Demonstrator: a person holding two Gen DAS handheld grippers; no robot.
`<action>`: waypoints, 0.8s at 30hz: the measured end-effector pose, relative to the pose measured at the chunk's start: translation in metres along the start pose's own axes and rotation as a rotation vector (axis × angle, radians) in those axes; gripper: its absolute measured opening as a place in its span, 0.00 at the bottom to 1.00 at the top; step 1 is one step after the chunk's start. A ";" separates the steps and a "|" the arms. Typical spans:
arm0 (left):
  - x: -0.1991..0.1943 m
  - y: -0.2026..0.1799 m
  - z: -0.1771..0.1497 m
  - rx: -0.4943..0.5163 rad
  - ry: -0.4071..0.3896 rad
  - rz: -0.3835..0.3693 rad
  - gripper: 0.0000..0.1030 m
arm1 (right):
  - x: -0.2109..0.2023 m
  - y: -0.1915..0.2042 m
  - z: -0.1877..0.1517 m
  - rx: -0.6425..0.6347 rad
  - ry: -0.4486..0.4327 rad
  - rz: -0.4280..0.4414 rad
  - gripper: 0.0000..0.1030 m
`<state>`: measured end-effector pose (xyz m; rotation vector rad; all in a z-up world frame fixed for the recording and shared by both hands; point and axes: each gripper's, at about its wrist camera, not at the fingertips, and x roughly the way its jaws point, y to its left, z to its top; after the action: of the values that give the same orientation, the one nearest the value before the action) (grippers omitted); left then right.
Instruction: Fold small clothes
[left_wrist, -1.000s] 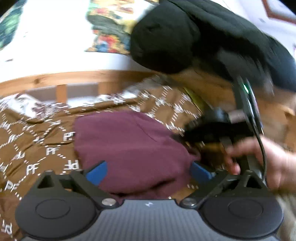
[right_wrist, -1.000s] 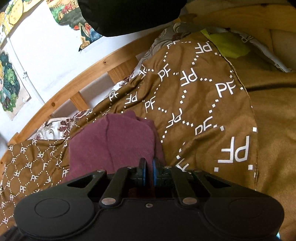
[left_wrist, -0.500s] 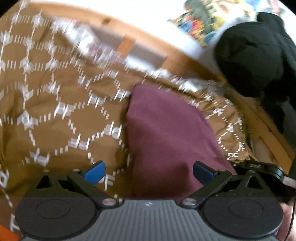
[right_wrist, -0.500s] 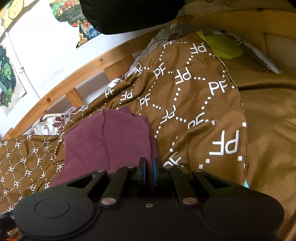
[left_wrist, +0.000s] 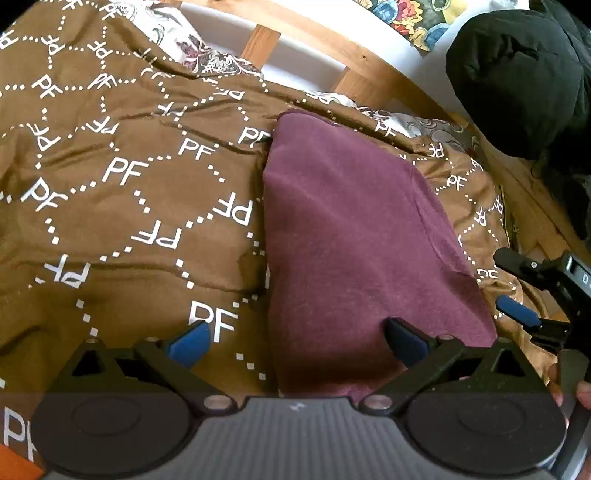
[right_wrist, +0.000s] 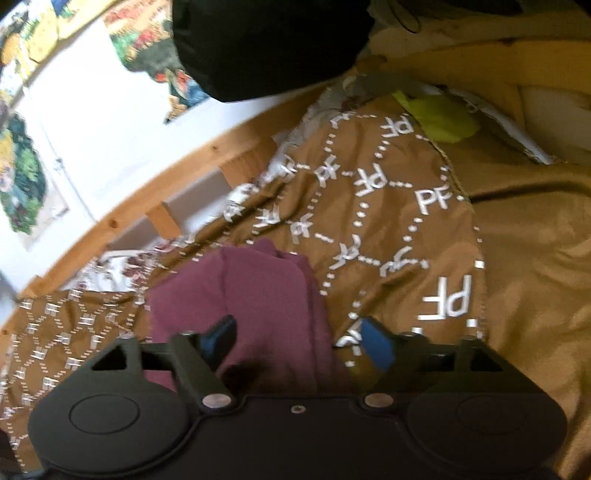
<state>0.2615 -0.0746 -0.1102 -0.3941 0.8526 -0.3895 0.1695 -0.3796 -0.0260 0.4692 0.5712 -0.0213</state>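
Observation:
A folded maroon garment (left_wrist: 354, 236) lies flat on a brown blanket (left_wrist: 110, 206) printed with white "PF" letters. My left gripper (left_wrist: 295, 343) is open and empty, just above the garment's near edge. My right gripper (right_wrist: 299, 341) is open over the garment's near right edge (right_wrist: 258, 295), holding nothing. It also shows at the right edge of the left wrist view (left_wrist: 535, 295), beside the garment.
A wooden bed rail (left_wrist: 332, 48) runs behind the blanket. A black padded jacket (left_wrist: 517, 74) hangs at the far right. A yellow-green cloth (right_wrist: 439, 118) lies at the far end of the bed. Posters (right_wrist: 22, 184) hang on the white wall.
My right gripper was shut on the maroon garment and has now opened, letting it go. My left gripper swung to the left and closer, staying open.

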 end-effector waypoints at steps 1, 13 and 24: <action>0.000 0.001 -0.001 -0.006 0.002 -0.004 1.00 | 0.001 0.003 0.000 -0.014 0.007 0.002 0.87; 0.004 0.003 -0.006 -0.017 -0.001 -0.007 1.00 | 0.042 0.019 -0.024 -0.200 0.269 -0.148 0.99; 0.004 -0.002 -0.013 0.009 -0.043 0.020 1.00 | 0.045 0.015 -0.027 -0.195 0.275 -0.145 1.00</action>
<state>0.2534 -0.0803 -0.1190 -0.3843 0.8123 -0.3655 0.1955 -0.3492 -0.0632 0.2408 0.8681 -0.0397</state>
